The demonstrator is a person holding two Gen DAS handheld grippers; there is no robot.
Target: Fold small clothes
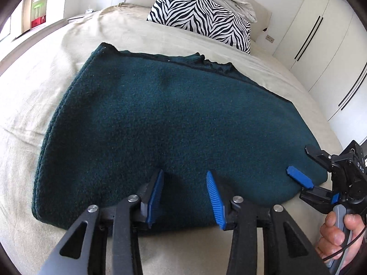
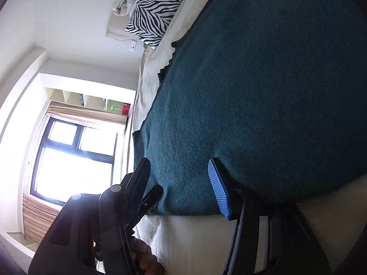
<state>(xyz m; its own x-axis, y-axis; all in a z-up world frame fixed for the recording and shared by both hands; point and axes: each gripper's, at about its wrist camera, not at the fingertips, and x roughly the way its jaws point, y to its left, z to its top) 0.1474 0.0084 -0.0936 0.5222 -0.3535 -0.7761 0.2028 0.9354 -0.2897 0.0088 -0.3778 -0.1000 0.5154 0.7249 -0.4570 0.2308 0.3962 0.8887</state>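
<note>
Left wrist view is showing the left gripper (image 1: 184, 191) spread apart over the near hem of the green sweater (image 1: 172, 123) lying ahead on the bed (image 1: 34, 87). Right gripper (image 1: 305, 185) is gaping beside its corner (one finger underneath); uneven pinches risk skewing the fold.

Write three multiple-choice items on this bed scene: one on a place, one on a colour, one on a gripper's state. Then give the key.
1. Where does the zebra-print pillow lie?
A. on the sweater
B. at the head of the bed, beyond the sweater
C. on the floor

2. What colour is the folded sweater?
A. dark teal green
B. red
C. white

3. How does the left gripper stand?
A. shut on the pillow
B. out of view
C. open, pads apart over the sweater's near edge

Key: 1 B, the pillow sits on the beige bedsheet past the sweater's far edge. 2 A, the knit is teal throughout. 3 C, knit shows between the two blue pads.
</note>
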